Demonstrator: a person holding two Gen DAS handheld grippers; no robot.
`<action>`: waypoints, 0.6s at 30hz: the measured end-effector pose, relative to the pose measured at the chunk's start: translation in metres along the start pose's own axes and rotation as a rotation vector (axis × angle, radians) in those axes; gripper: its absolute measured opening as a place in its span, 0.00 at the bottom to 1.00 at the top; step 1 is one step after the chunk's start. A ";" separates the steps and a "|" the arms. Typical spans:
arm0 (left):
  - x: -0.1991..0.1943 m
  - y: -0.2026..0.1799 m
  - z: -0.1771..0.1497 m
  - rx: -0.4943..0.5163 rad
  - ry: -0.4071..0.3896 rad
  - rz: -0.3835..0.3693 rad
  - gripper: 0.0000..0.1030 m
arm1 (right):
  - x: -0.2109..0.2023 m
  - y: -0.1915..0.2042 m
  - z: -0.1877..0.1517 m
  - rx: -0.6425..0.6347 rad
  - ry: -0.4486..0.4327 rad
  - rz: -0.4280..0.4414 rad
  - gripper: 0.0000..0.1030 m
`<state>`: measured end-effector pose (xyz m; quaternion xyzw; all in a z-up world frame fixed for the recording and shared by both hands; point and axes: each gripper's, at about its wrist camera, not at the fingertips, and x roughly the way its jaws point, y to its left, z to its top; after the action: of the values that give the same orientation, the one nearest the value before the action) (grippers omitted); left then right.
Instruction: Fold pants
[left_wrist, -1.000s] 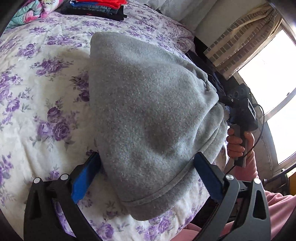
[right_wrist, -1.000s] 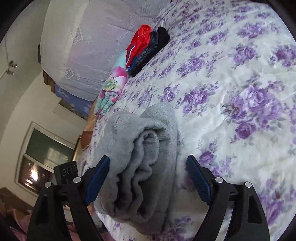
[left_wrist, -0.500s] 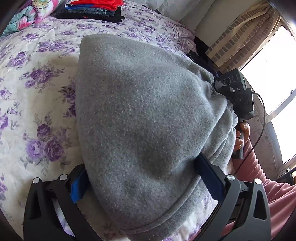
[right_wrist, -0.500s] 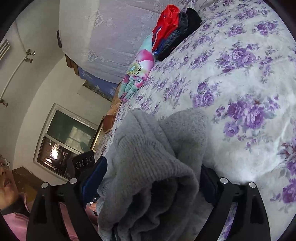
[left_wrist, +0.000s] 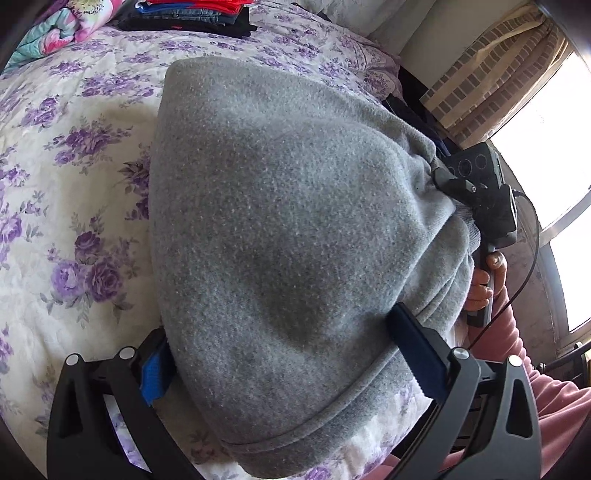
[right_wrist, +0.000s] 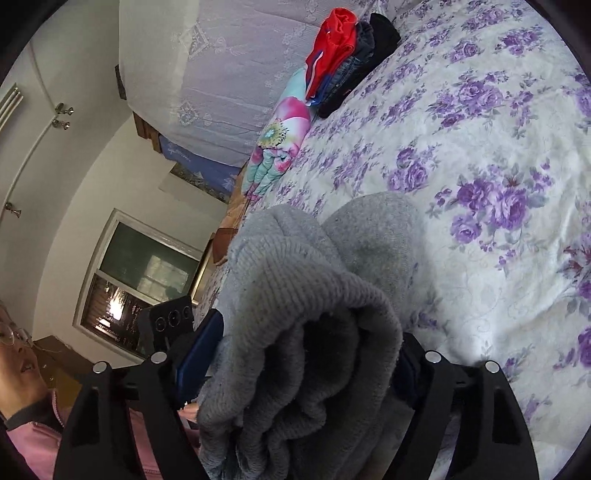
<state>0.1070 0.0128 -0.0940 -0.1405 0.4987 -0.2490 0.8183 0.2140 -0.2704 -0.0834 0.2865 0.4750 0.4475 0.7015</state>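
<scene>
The grey pants (left_wrist: 288, 206) lie folded into a thick bundle on the floral bedspread (left_wrist: 74, 184). My left gripper (left_wrist: 284, 354) straddles one end; the bundle fills the gap, fabric bulges over both blue pads, and the jaws stand wide. My right gripper (right_wrist: 303, 354) is at the opposite end of the pants (right_wrist: 295, 280). Its jaws are closing, and the pads press into the rolled layers. In the left wrist view the right gripper's black body (left_wrist: 476, 184) pokes into the far end, held by a hand (left_wrist: 484, 280).
A stack of folded clothes (right_wrist: 343, 62) with a red piece on top sits at the far side of the bed, next to a colourful quilt (right_wrist: 280, 144). The bedspread (right_wrist: 498, 147) stretches beyond the bundle. A striped curtain (left_wrist: 491, 62) hangs beside a bright window.
Both grippers have pushed further onto the bundle, which now fills each view. The right jaws have drawn in against the fabric. The left jaws keep the same width.
</scene>
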 end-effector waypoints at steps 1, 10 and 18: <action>0.000 -0.002 0.000 0.002 -0.010 0.008 0.96 | 0.000 0.000 -0.001 0.005 -0.009 -0.015 0.71; -0.033 -0.033 -0.010 0.136 -0.191 0.094 0.62 | -0.002 0.047 -0.012 -0.102 -0.117 -0.130 0.57; -0.107 -0.019 0.063 0.272 -0.390 0.156 0.59 | 0.016 0.123 0.079 -0.256 -0.191 -0.038 0.56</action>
<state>0.1175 0.0545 0.0242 -0.0355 0.3024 -0.2180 0.9272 0.2454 -0.2006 0.0418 0.2269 0.3506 0.4618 0.7825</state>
